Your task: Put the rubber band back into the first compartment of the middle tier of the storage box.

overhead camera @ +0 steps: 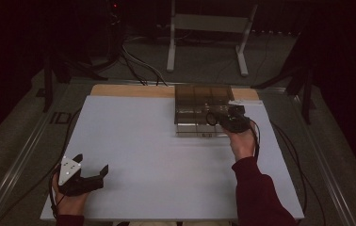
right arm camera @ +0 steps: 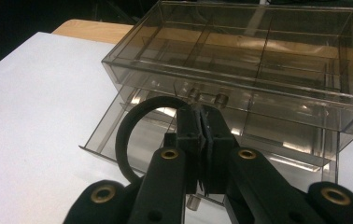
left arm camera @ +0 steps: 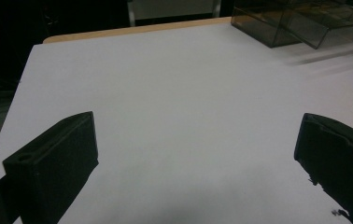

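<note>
A smoky clear plastic box (overhead camera: 203, 96) with inner compartments stands at the far middle of the white table, and its lower drawer (overhead camera: 199, 131) is pulled out toward me. My right gripper (overhead camera: 217, 117) hangs over the open drawer, shut on a black ring (overhead camera: 211, 117). In the right gripper view the jaws (right arm camera: 201, 119) pinch the ring (right arm camera: 127, 128) at its upper right, and the loop hangs left above the drawer (right arm camera: 101, 150), in front of the box (right arm camera: 258, 56). My left gripper (overhead camera: 92, 163) rests open at the near left with nothing between its fingers (left arm camera: 62, 154).
A white sheet (overhead camera: 138, 141) covers the table, with a wooden strip (overhead camera: 129, 90) showing along the far edge. Beyond the table stand a white metal frame (overhead camera: 209, 28) and cables on the floor. The box's corner (left arm camera: 300, 25) appears at the far right of the left gripper view.
</note>
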`<state>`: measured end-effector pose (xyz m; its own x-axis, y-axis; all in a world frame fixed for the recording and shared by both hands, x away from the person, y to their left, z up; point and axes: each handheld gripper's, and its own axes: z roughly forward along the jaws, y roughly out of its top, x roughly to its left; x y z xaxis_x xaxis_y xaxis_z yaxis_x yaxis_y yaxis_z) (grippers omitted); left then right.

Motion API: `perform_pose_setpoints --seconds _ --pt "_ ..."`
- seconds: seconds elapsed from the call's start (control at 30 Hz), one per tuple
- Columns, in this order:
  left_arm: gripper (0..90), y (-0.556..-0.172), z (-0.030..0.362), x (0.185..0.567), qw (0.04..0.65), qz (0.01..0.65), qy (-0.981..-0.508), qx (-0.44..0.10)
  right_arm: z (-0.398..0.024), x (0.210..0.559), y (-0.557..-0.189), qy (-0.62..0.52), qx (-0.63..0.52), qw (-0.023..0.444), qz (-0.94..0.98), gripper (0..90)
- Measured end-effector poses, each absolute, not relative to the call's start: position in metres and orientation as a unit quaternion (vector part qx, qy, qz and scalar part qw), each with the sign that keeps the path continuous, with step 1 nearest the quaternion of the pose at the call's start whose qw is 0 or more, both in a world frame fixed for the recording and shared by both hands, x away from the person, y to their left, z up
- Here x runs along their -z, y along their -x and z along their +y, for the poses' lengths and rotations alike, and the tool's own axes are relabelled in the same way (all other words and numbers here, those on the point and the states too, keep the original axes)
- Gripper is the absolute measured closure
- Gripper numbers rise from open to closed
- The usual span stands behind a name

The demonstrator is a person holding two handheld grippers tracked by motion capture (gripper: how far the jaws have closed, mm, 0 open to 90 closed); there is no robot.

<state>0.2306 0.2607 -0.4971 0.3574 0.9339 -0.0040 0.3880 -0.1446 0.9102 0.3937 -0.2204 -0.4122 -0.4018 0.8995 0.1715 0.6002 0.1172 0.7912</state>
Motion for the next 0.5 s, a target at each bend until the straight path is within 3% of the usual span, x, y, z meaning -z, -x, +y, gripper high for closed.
perform_pose_setpoints --seconds 0.5 --pt "0.4 -0.2306 0.2609 0.4972 0.447 0.477 -0.692 -0.305 -0.2137 0.4192 -0.4010 -0.521 -0.418 0.173 0.724 88.4"
